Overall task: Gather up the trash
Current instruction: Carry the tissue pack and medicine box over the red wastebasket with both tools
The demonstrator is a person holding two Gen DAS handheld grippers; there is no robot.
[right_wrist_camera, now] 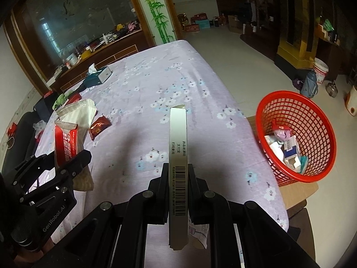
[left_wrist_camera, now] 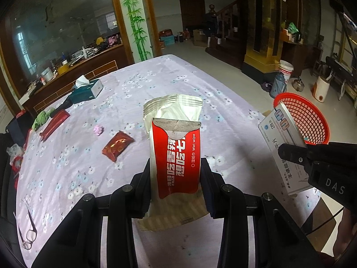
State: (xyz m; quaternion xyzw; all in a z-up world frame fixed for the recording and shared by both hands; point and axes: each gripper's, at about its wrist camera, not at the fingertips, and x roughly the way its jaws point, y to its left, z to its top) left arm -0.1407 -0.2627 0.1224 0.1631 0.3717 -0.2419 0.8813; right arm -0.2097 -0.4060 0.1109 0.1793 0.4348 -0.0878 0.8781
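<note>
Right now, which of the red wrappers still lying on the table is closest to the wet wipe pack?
The squarish dark red wrapper, lying just left of the wet wipe pack that the left tongs hold. The long red wrapper lies farther left, beside the green cloth.

Dim indoor light, cool and purplish. Glare whitens the wet wipe pack (left_wrist_camera: 176, 134); soft shadows fall toward seven o'clock. Fisheye bending and dark corners ring both views.

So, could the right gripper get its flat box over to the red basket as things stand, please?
Probably yes. The right gripper is shut on the flat box, and the red basket stands open-topped just off the table's right edge, with nothing between them.
</note>
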